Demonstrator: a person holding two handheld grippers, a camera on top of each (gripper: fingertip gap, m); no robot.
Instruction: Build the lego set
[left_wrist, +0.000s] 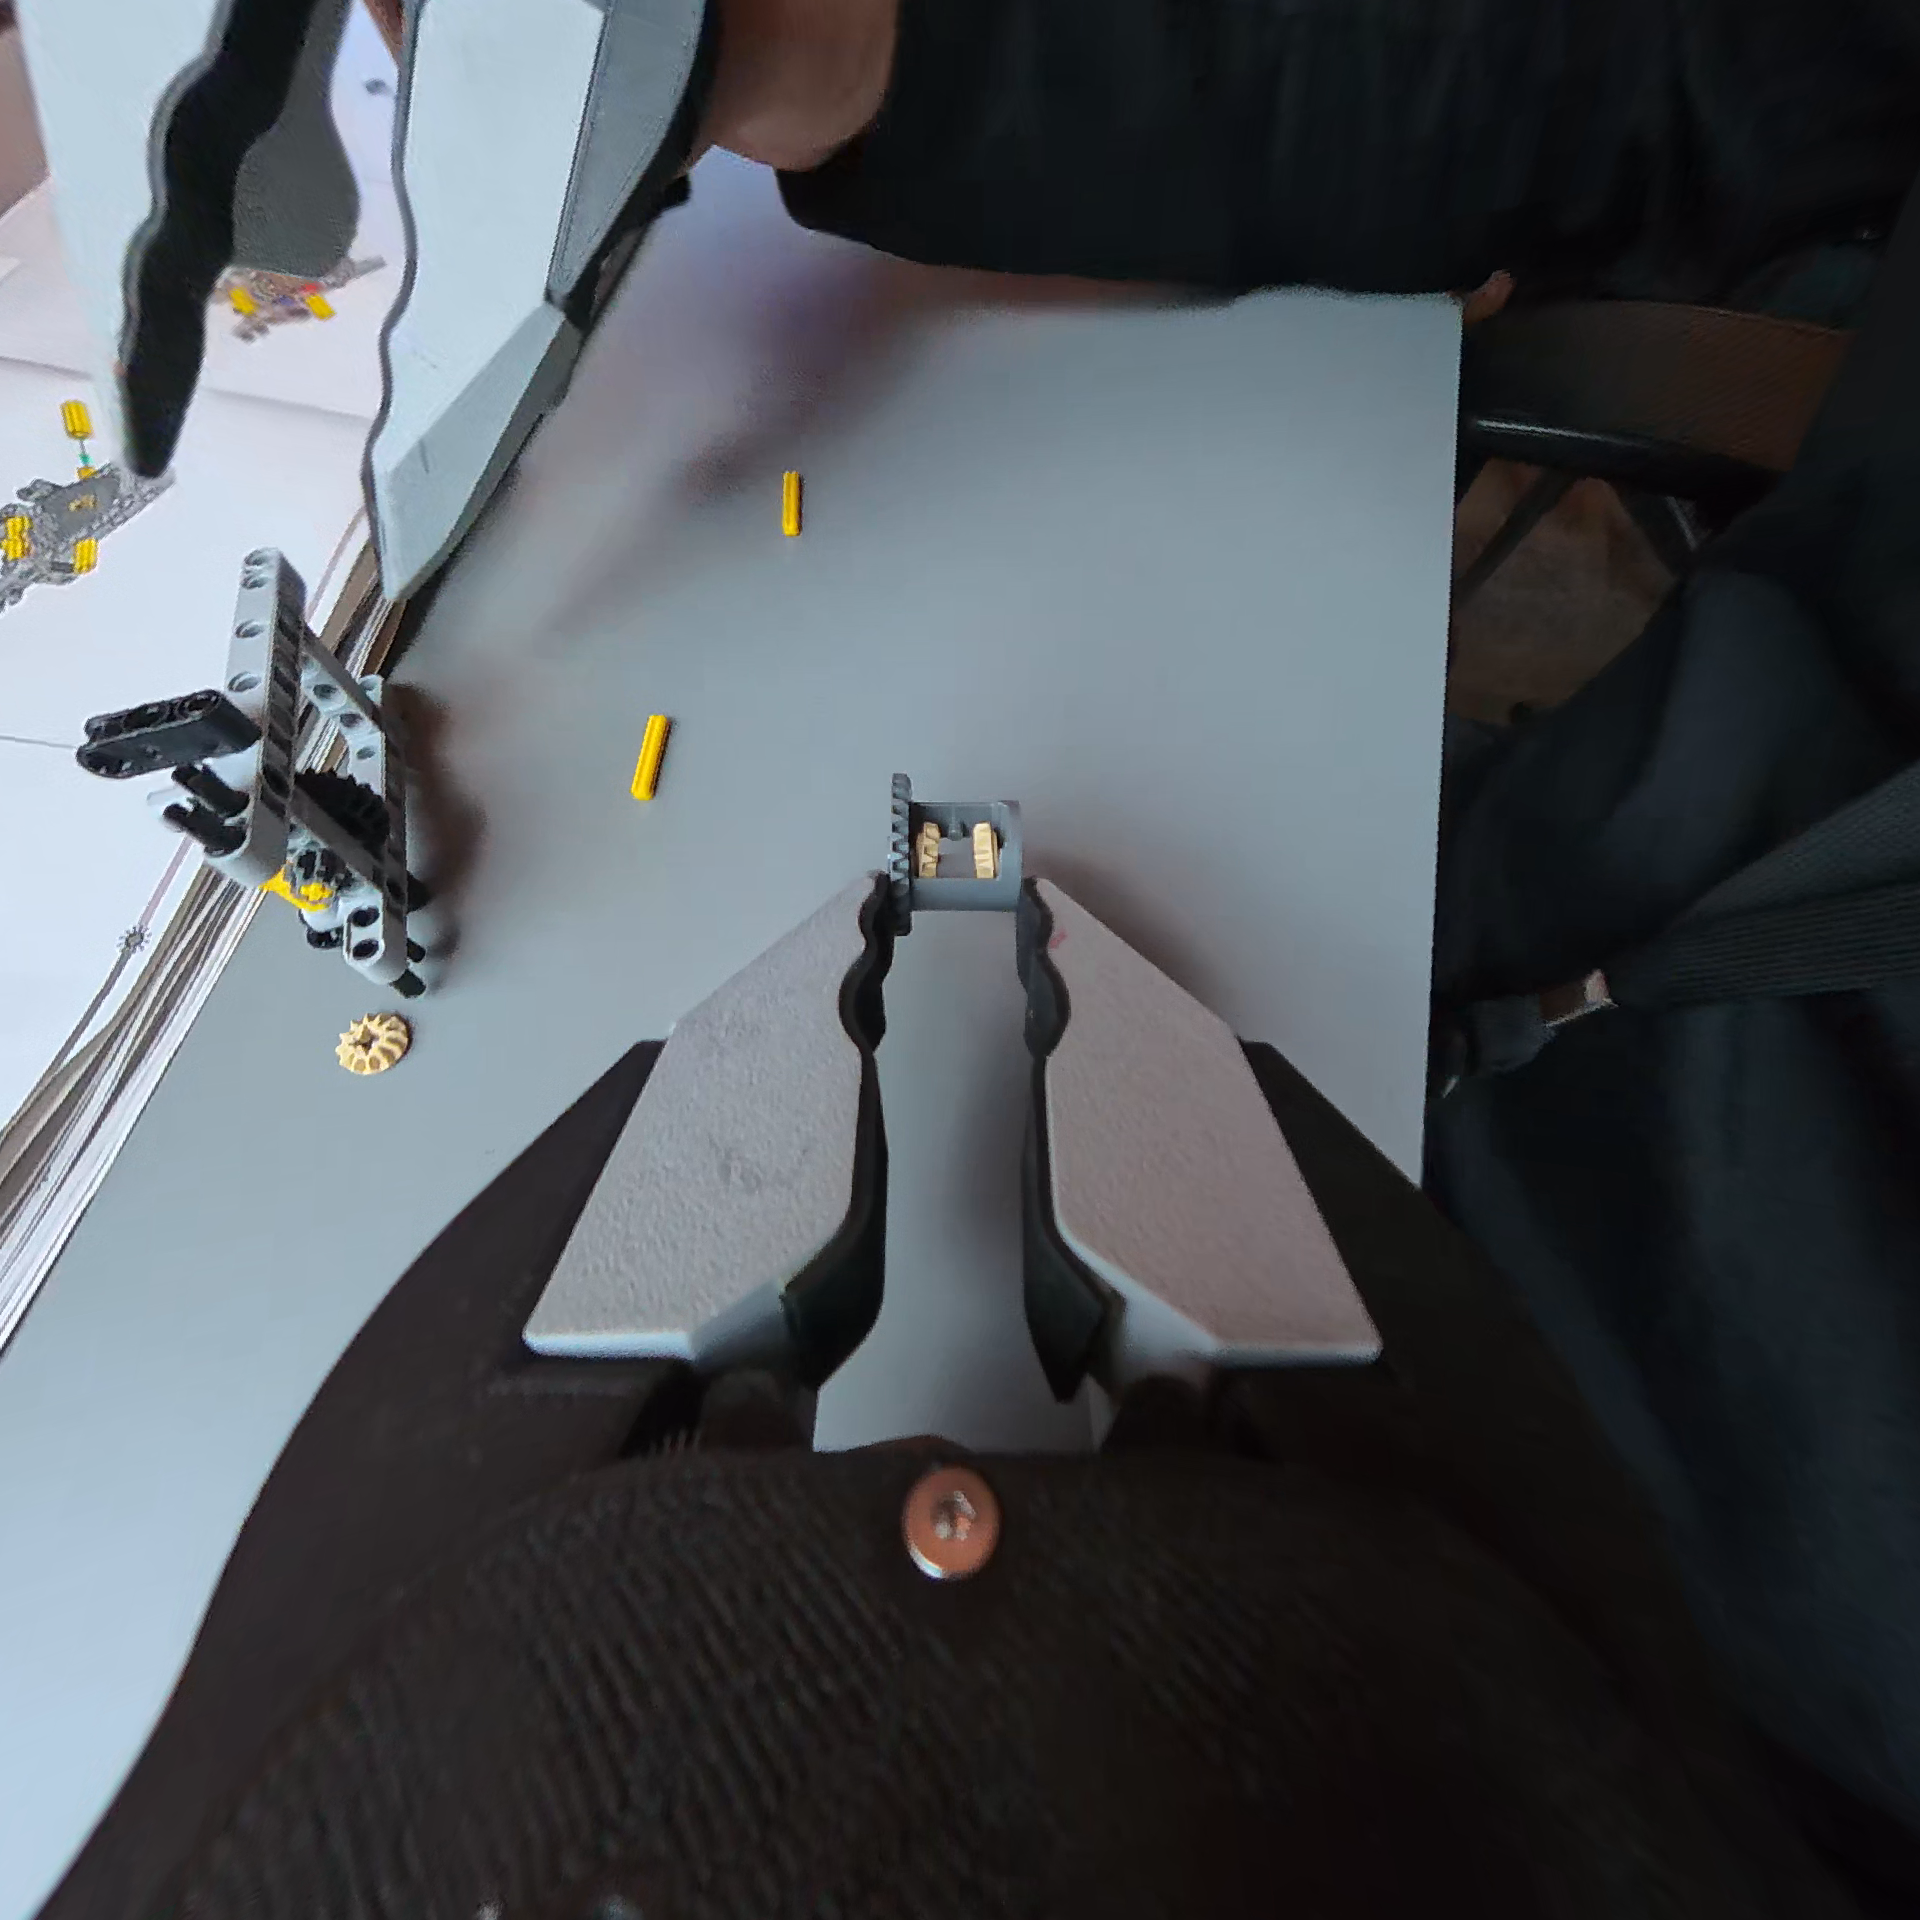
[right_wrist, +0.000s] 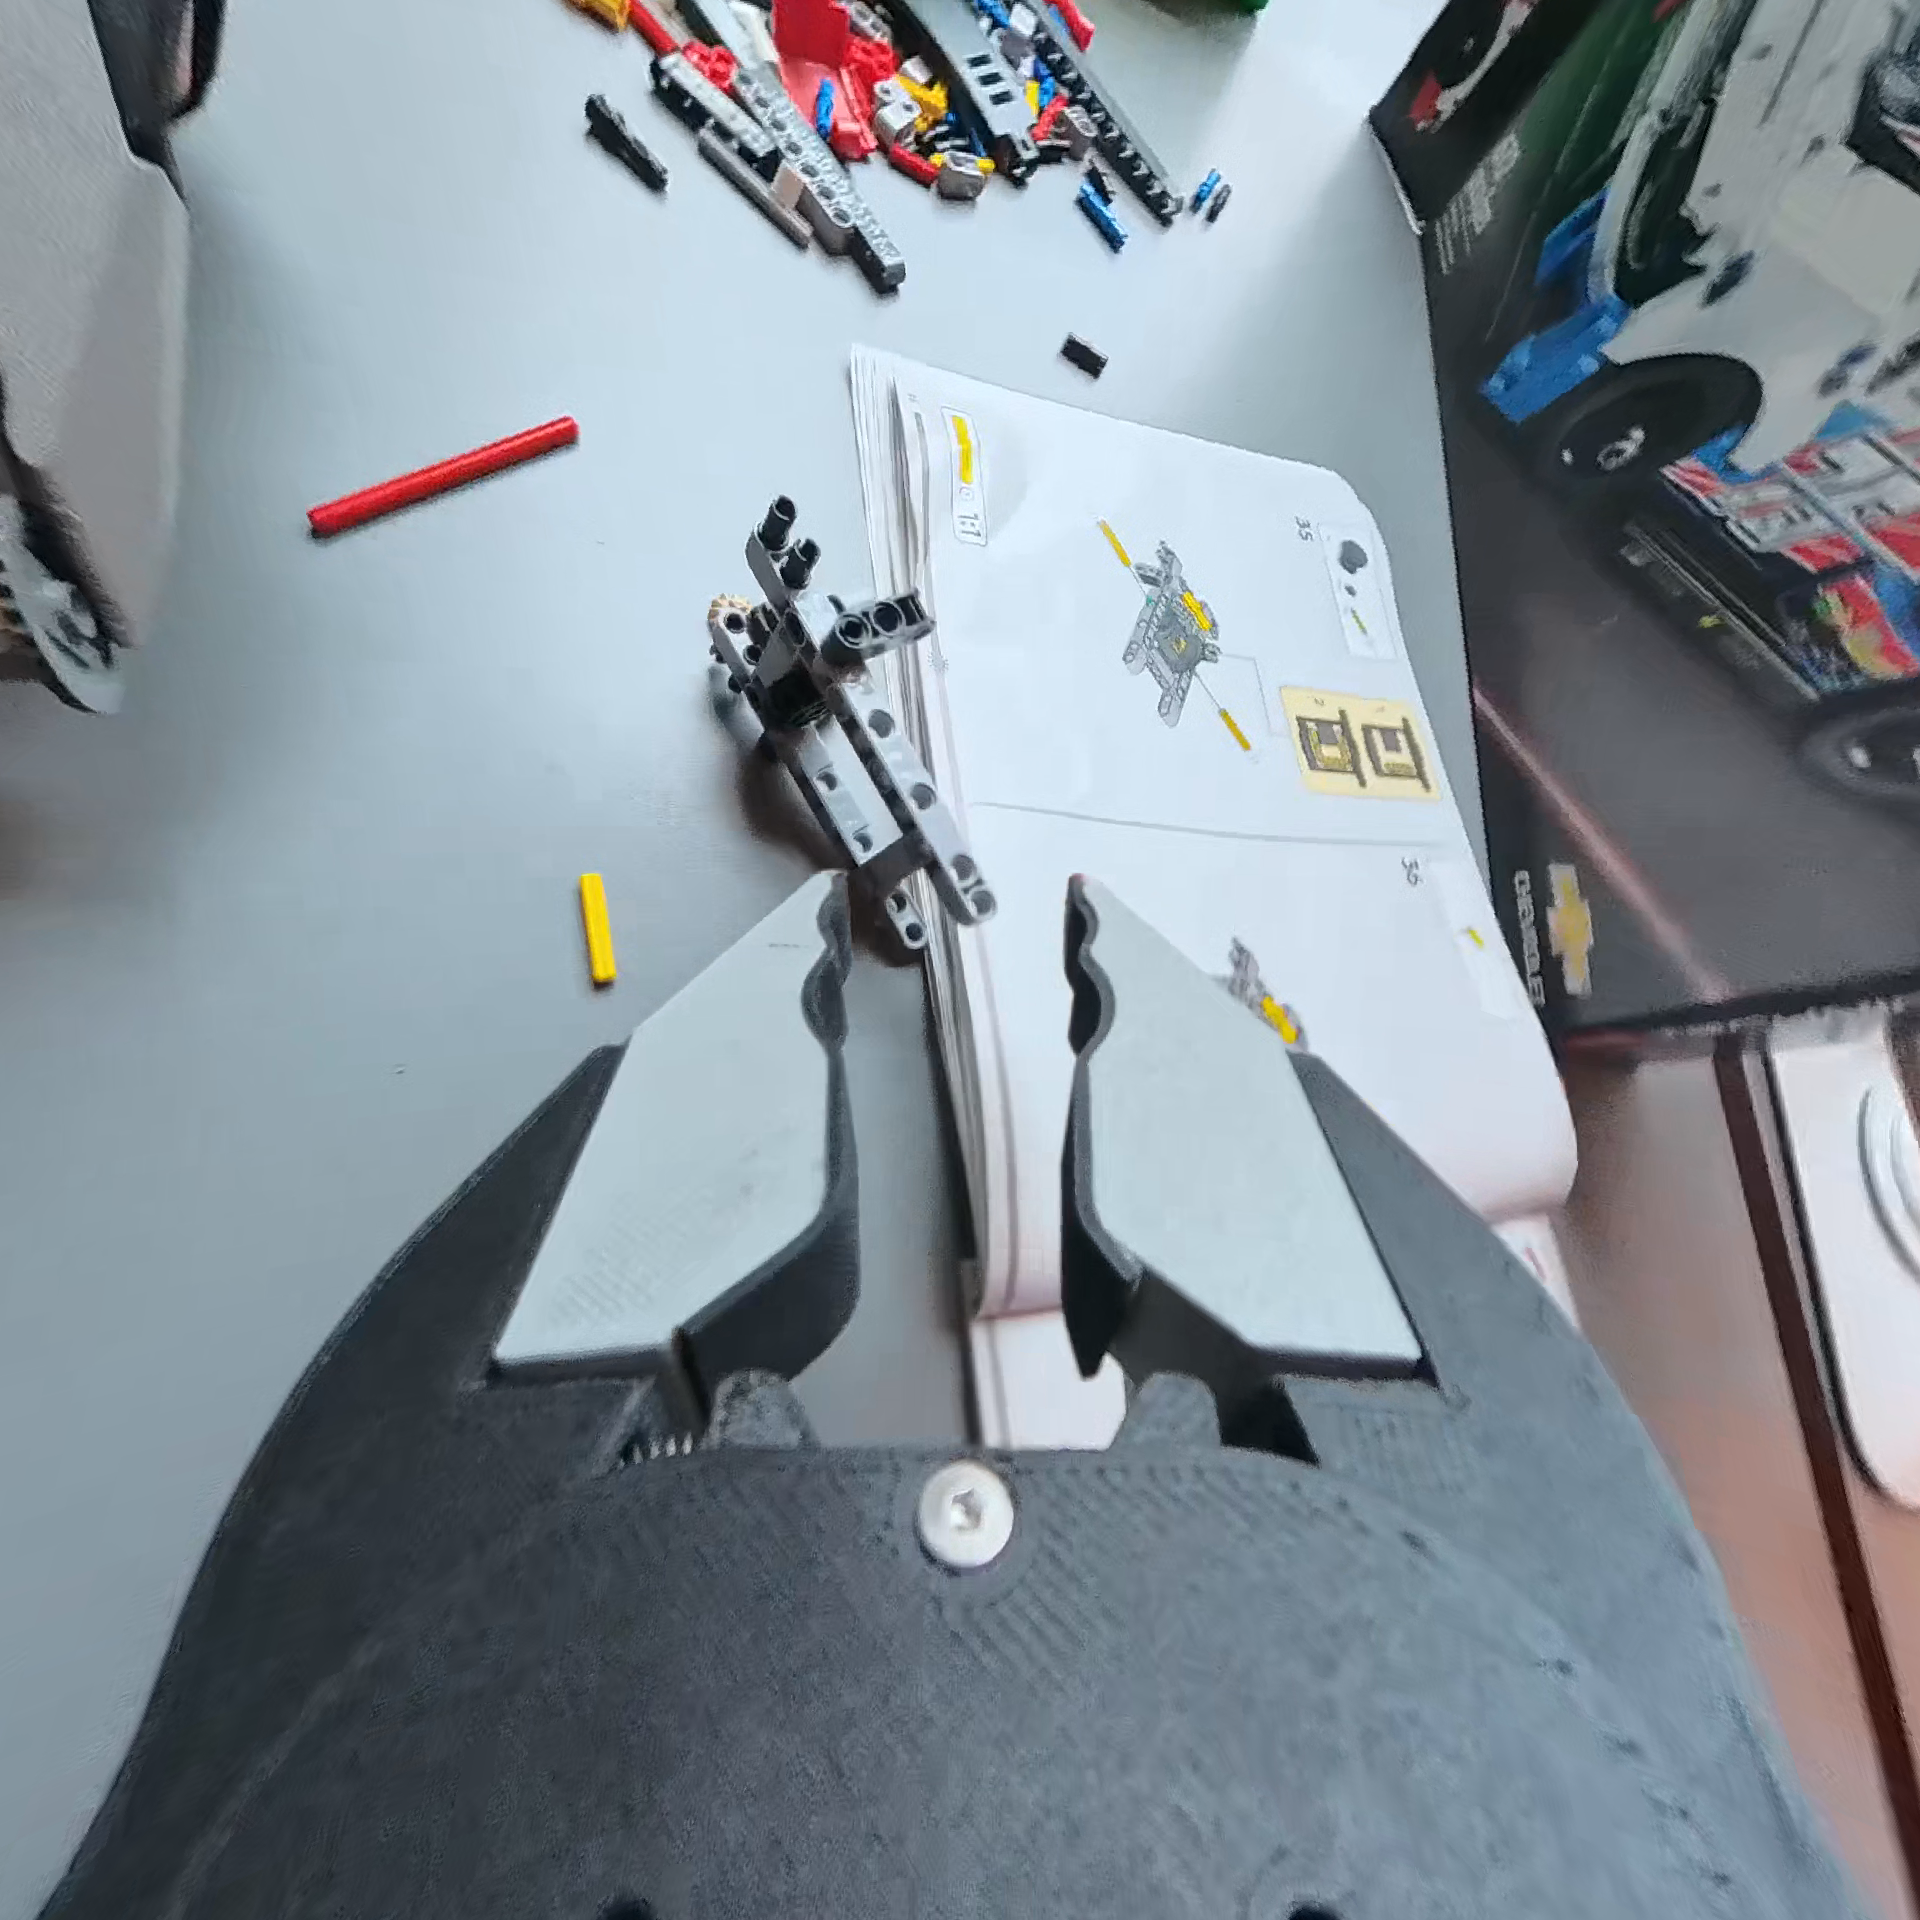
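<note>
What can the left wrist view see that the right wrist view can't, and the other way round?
Only the left wrist view shows the small gray gear housing clamped in the left gripper, plus a loose tan gear. Only the right wrist view shows the pile of loose pieces, the red axle, the set's box and the open, empty right gripper. Both show the gray beam assembly, the instruction booklet and the gray table.
</note>
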